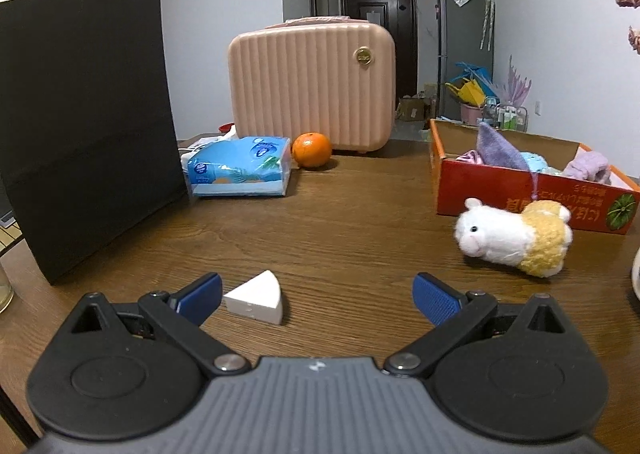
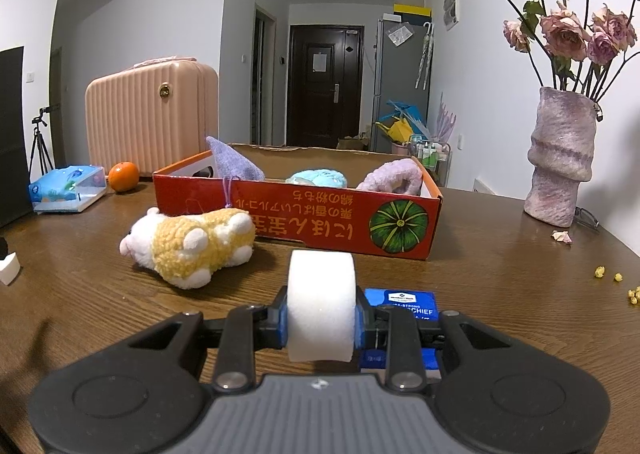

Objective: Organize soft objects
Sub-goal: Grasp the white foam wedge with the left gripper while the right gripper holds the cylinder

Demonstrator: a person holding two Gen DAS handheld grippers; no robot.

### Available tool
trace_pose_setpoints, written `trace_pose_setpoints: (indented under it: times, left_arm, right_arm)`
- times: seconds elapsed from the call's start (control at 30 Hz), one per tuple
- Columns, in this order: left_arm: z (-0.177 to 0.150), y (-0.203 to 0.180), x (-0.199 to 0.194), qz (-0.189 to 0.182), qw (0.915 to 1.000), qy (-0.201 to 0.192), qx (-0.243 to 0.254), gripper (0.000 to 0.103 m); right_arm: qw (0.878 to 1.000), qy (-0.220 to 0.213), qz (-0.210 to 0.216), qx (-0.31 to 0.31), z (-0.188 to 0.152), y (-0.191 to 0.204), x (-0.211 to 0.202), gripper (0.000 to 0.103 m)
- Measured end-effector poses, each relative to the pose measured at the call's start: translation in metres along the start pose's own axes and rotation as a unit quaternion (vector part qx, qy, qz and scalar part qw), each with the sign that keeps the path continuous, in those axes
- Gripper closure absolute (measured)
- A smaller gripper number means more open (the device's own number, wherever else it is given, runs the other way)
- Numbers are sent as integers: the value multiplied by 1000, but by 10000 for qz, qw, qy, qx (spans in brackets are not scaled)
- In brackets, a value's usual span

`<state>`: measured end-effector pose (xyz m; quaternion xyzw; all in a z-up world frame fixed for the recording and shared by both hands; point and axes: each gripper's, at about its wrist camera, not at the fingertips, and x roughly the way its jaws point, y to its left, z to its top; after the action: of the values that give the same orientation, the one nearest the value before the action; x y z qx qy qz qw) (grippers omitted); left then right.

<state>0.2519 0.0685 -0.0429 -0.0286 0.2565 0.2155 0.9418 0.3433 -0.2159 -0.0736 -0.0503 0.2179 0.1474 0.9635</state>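
Note:
My left gripper is open low over the wooden table, with a white wedge-shaped sponge lying just inside its left finger. My right gripper is shut on a white round sponge, held above the table in front of the red cardboard box. The box holds a purple cloth, a light blue plush and a lilac plush. A white and yellow plush hamster lies on the table by the box; it also shows in the left wrist view.
A black paper bag stands at the left. A tissue pack, an orange and a pink case sit behind. A blue handkerchief pack lies under my right gripper. A vase of dried roses stands at the right.

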Motion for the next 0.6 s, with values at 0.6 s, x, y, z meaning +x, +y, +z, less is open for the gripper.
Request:
trace_pose_setpoints:
  times: [0.6]
  left_arm:
    - [3,37,40,-224,9991,337,125,6]
  right_arm:
    - [10000,-34,-15,5,0,0,-1,74]
